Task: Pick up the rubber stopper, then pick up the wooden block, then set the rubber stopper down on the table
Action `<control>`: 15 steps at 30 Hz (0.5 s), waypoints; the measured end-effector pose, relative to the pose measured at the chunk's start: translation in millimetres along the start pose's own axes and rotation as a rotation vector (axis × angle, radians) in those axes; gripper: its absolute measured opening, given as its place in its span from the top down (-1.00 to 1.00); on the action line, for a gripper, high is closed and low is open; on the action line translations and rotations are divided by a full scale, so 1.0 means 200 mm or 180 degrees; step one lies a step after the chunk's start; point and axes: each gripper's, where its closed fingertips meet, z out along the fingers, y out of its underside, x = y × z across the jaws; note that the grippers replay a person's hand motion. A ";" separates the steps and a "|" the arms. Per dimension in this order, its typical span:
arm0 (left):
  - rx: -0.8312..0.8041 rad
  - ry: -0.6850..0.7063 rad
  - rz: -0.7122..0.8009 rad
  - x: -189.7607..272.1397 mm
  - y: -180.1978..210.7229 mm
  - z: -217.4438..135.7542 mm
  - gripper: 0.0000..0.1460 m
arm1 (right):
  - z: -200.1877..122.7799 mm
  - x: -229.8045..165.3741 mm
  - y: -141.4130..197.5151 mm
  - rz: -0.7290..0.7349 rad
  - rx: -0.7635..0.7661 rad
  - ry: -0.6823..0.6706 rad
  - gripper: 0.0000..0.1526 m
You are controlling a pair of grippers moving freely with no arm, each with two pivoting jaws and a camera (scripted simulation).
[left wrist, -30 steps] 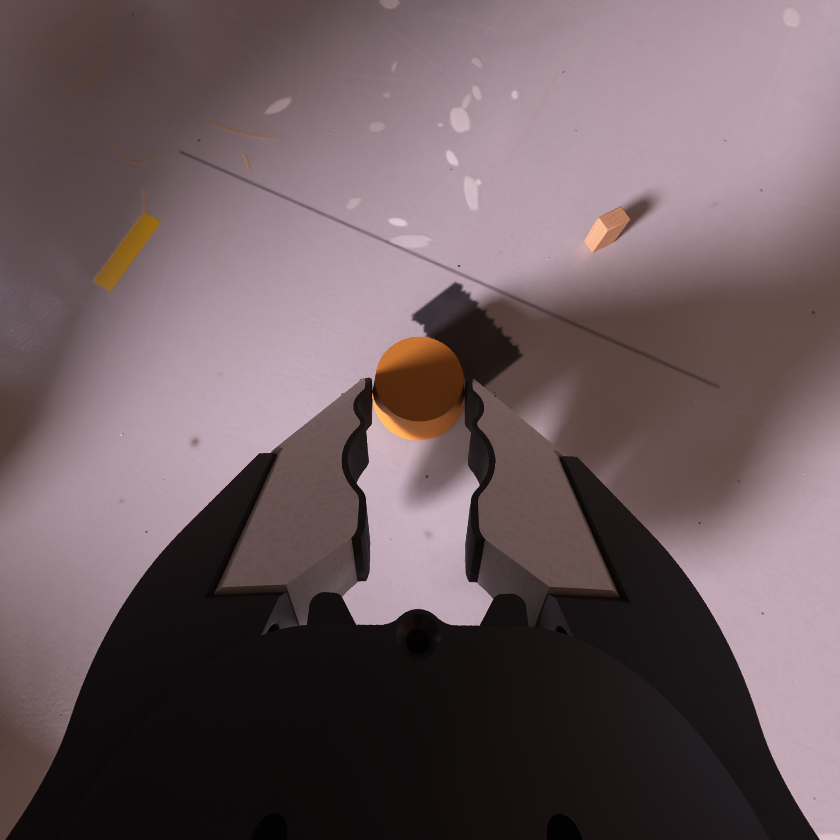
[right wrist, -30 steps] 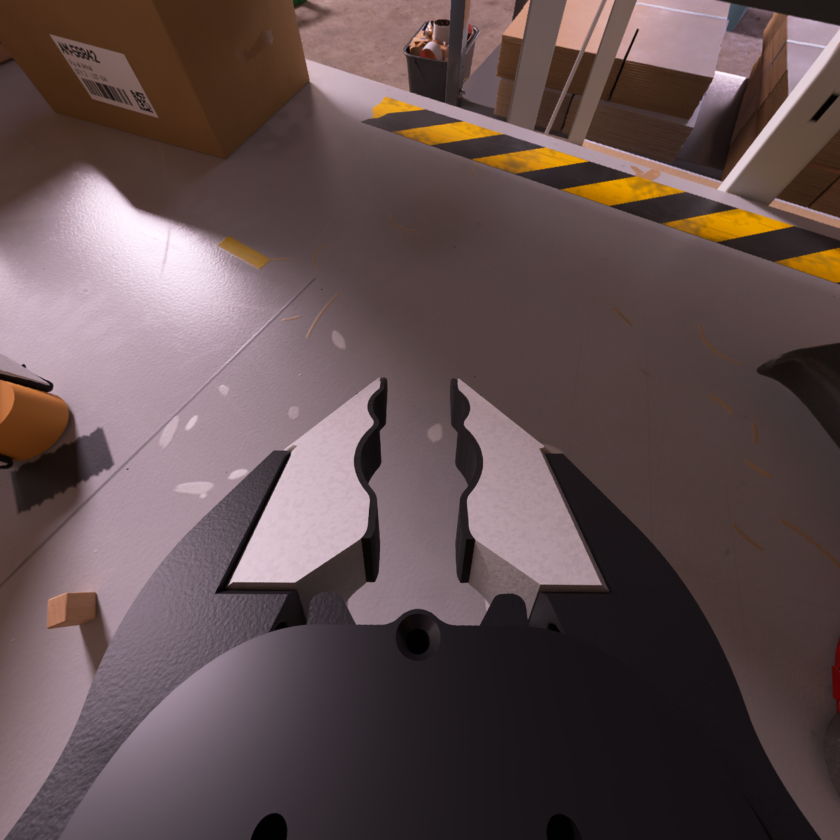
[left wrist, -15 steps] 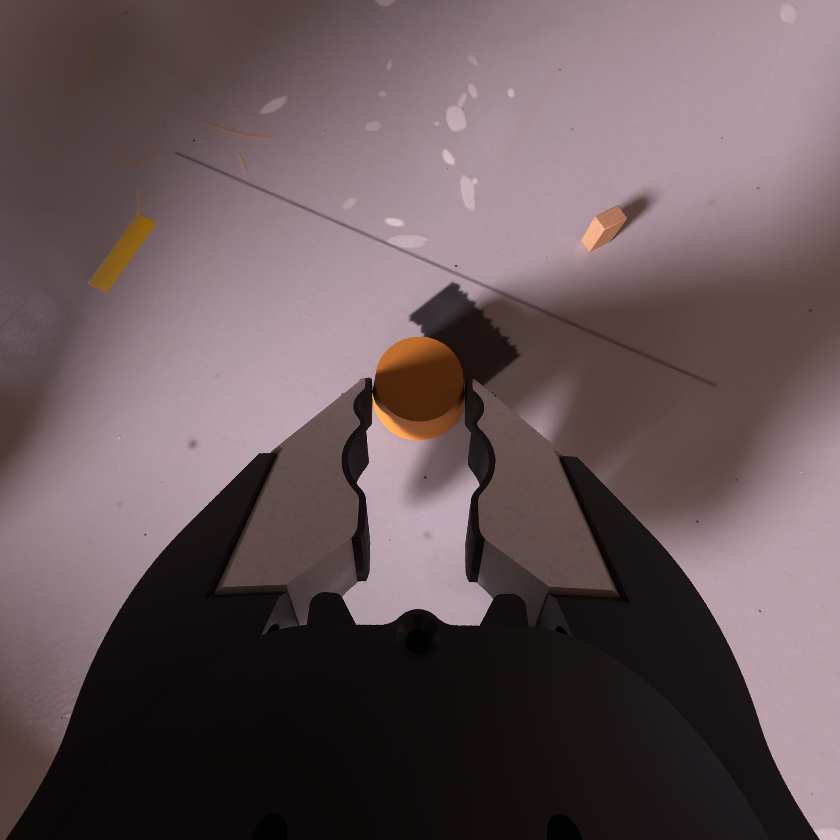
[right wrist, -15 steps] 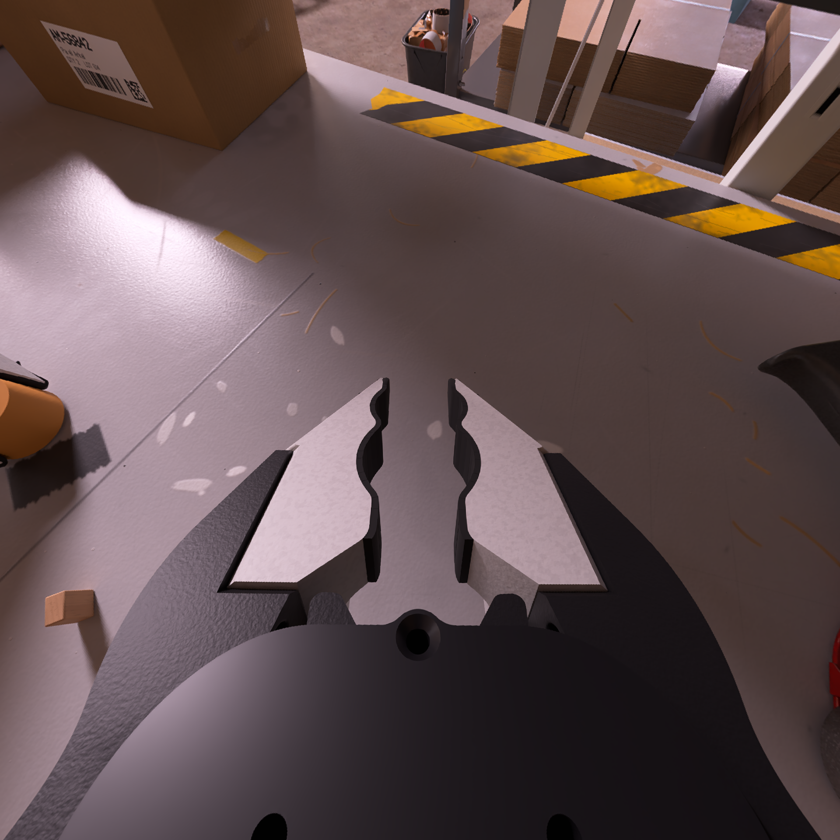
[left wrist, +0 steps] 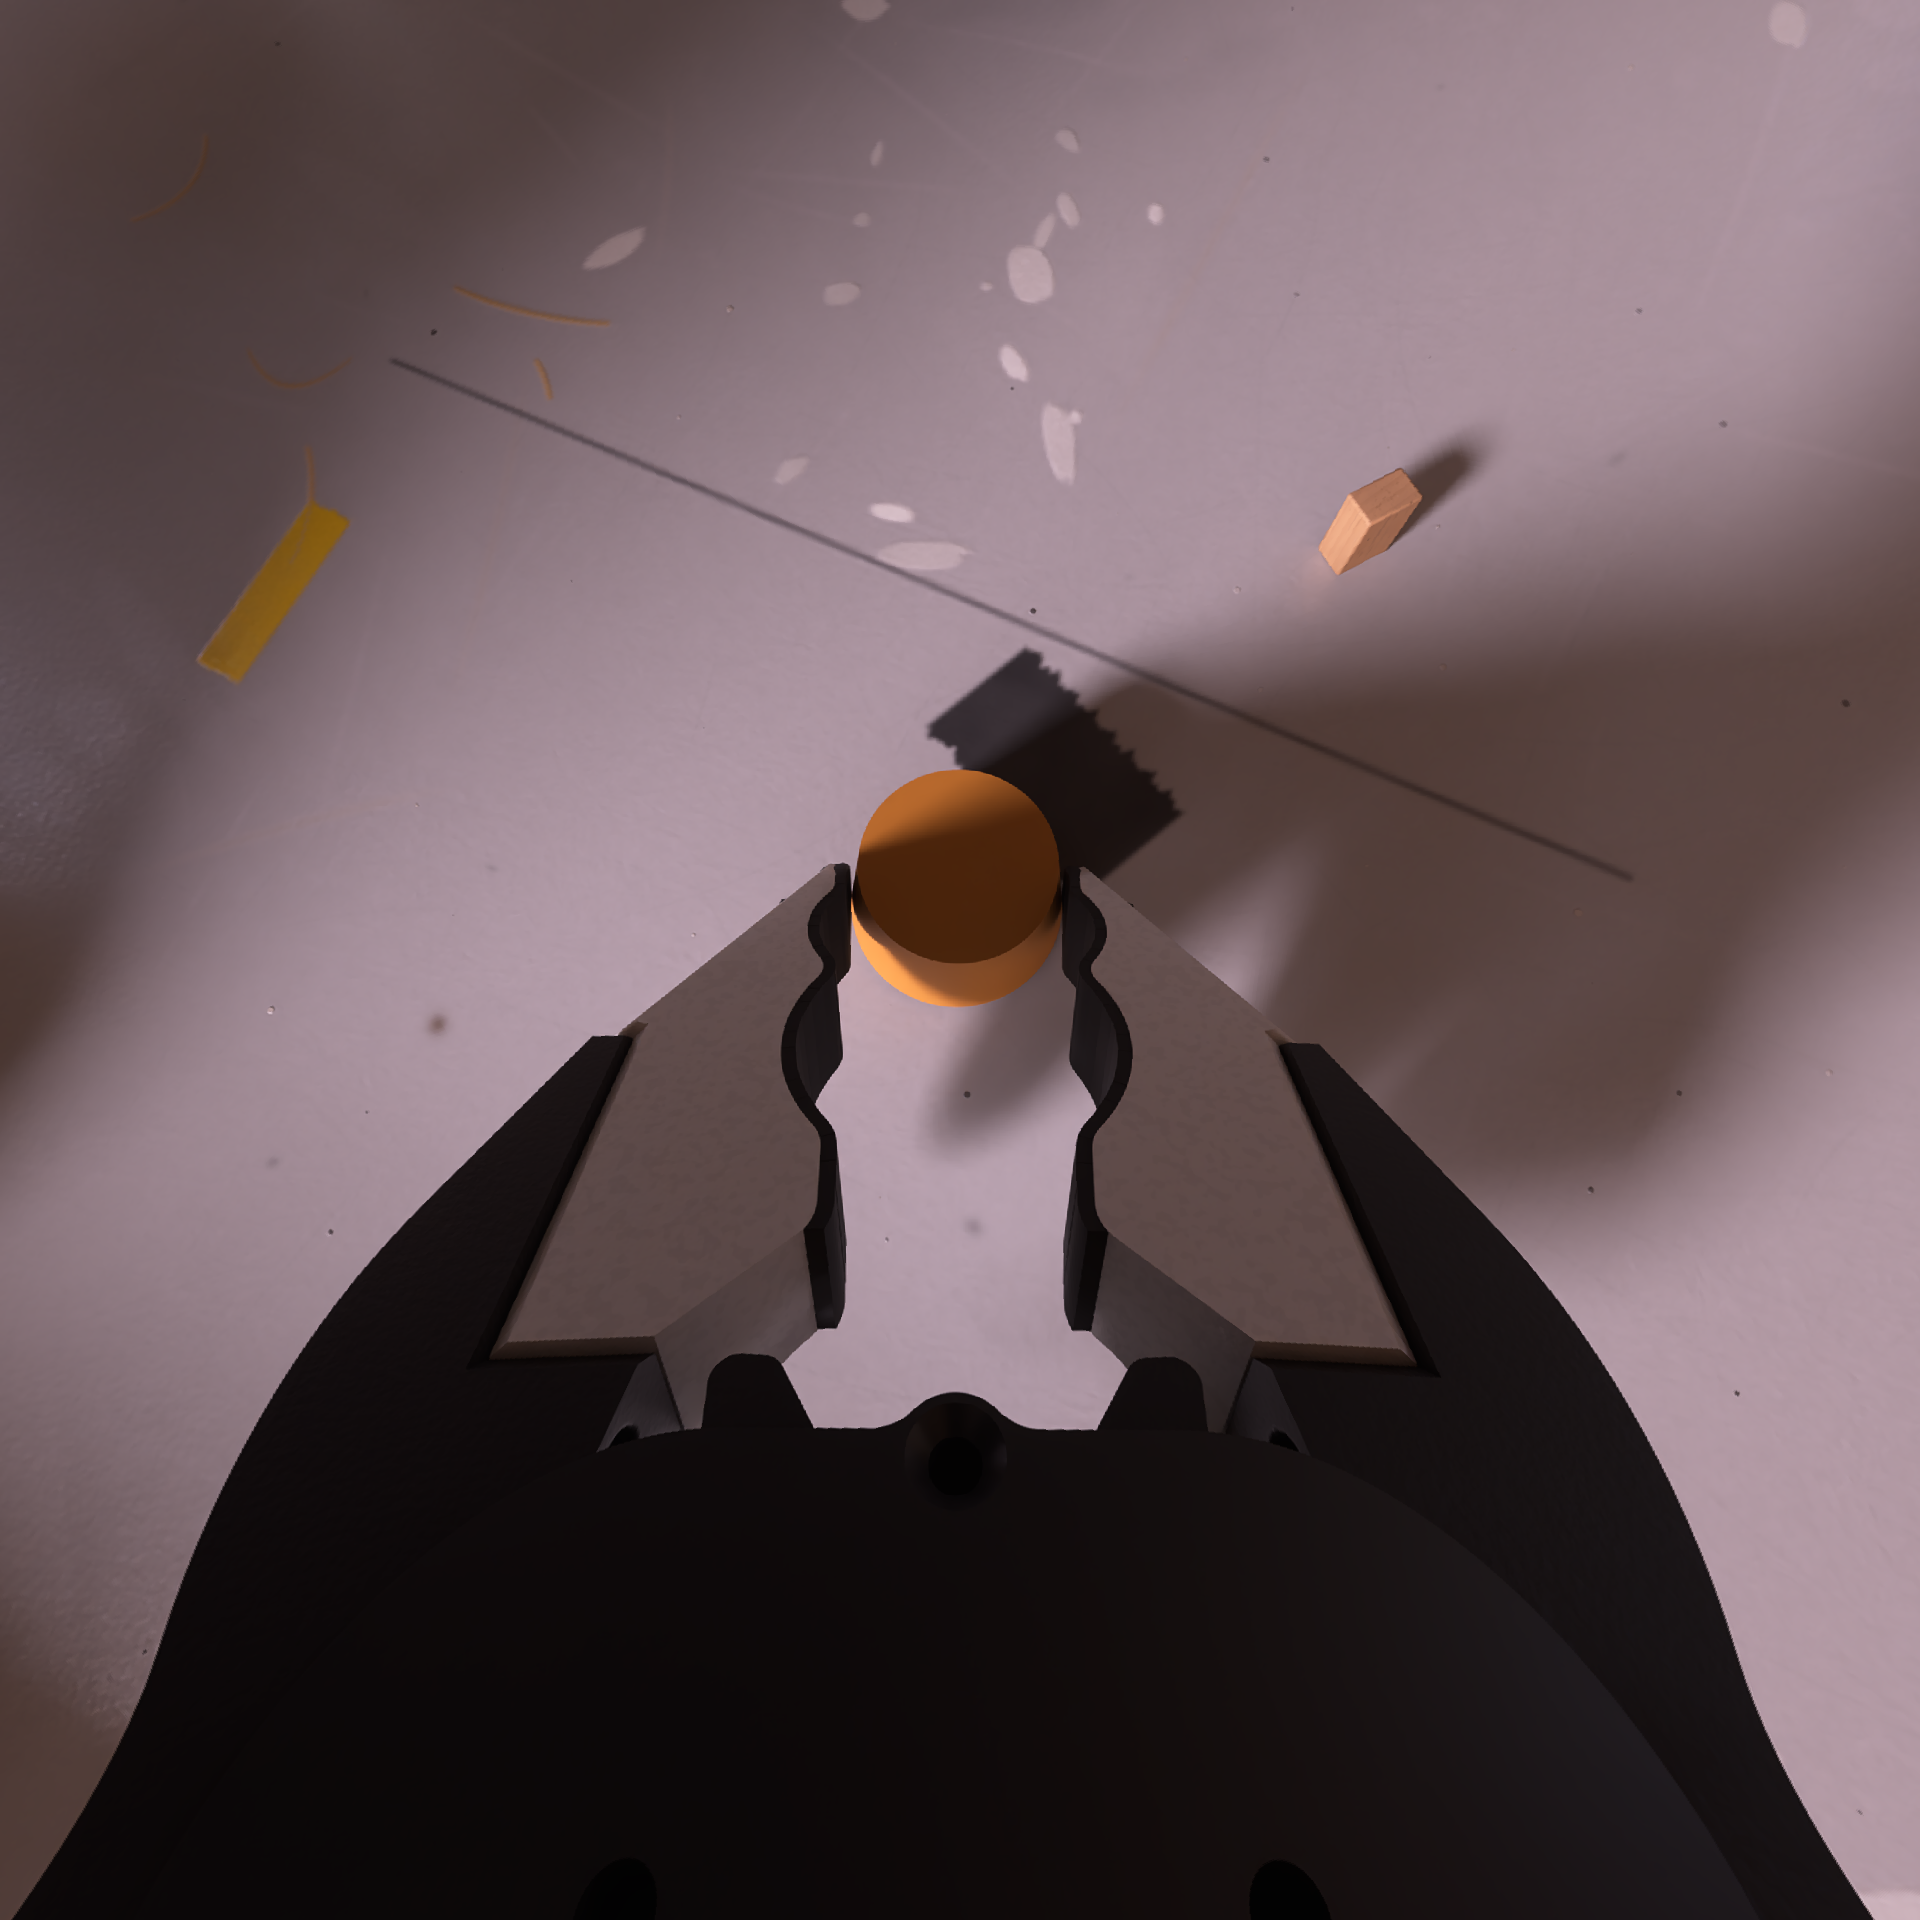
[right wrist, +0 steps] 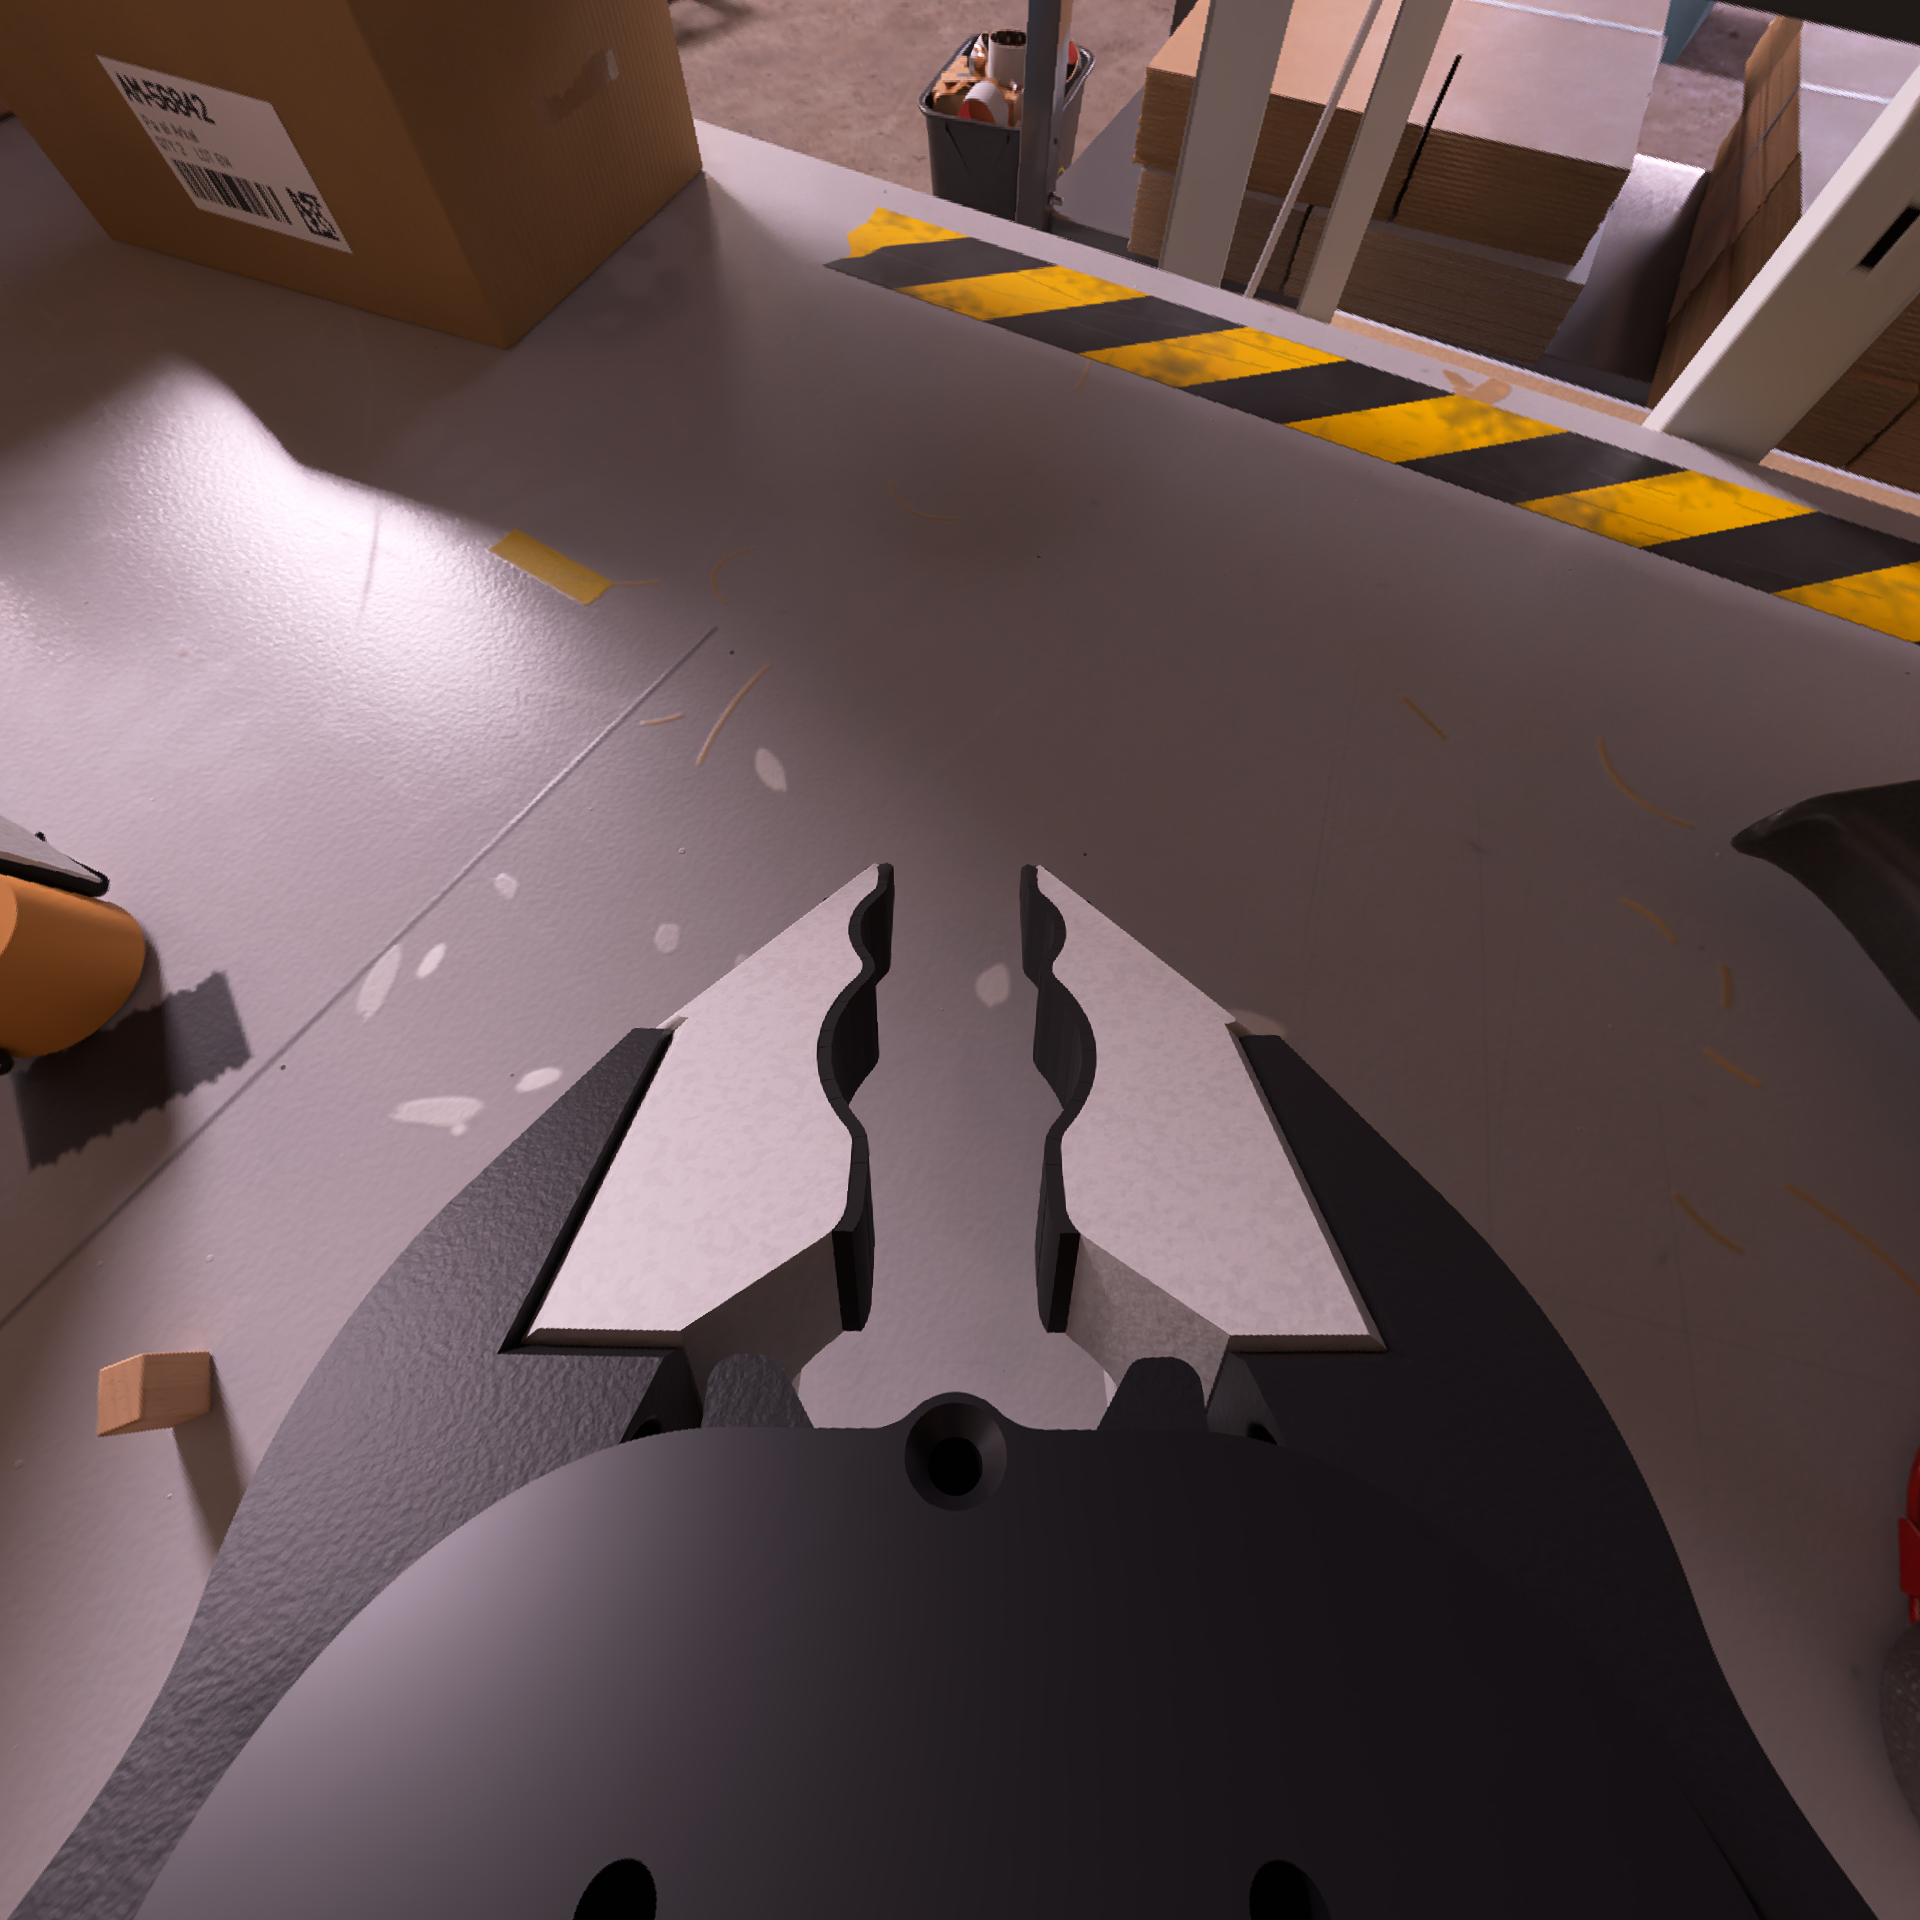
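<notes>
My left gripper (left wrist: 956,896) is shut on the orange rubber stopper (left wrist: 956,862), gripped at the fingertips and held above the grey table, where its shadow falls. The small wooden block (left wrist: 1369,520) lies on the table ahead and to the right of it. In the right wrist view the stopper (right wrist: 62,977) shows at the left edge and the block (right wrist: 154,1392) lies at the lower left. My right gripper (right wrist: 956,883) is open and empty above the table, with the block to its left.
A cardboard box (right wrist: 364,156) stands at the back left. Black-and-yellow tape (right wrist: 1351,384) marks the table's far edge. A yellow tape strip (left wrist: 272,592) lies flat on the table. A dark object (right wrist: 1849,883) and a red thing (right wrist: 1910,1538) sit at the right edge.
Almost nothing. The left gripper still holds the stopper, and the scene in its view has drifted slightly to the left. The right gripper has barely moved.
</notes>
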 end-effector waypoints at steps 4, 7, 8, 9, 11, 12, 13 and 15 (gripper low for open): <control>-0.0003 0.0007 0.0000 0.00 0.00 0.00 0.44 | 0.00 0.00 0.00 -0.0030 -0.0009 0.0022 0.69; -0.0001 0.0006 0.0003 0.00 0.00 0.00 0.44 | 0.00 0.00 0.00 -0.0035 -0.0013 0.0025 0.69; -0.0001 0.0005 0.0001 0.00 0.00 0.00 0.44 | 0.00 0.00 0.00 -0.0036 -0.0014 0.0027 0.70; -0.0002 0.0005 0.0001 0.00 0.00 0.00 0.44 | 0.00 0.00 0.00 -0.0036 -0.0013 0.0026 0.70; -0.0001 0.0006 0.0005 0.00 0.00 0.00 0.44 | 0.00 0.00 0.00 -0.0038 -0.0015 0.0025 0.70; 0.0000 0.0009 0.0011 0.00 0.00 0.00 0.44 | 0.00 0.00 0.00 -0.0041 -0.0017 0.0026 0.70; 0.0002 0.0014 0.0020 0.00 0.00 0.00 0.44 | 0.00 0.00 0.00 -0.0044 -0.0017 0.0027 0.70; 0.0013 0.0011 0.0038 0.01 0.00 0.00 0.44 | 0.00 0.00 0.00 -0.0047 -0.0020 0.0027 0.70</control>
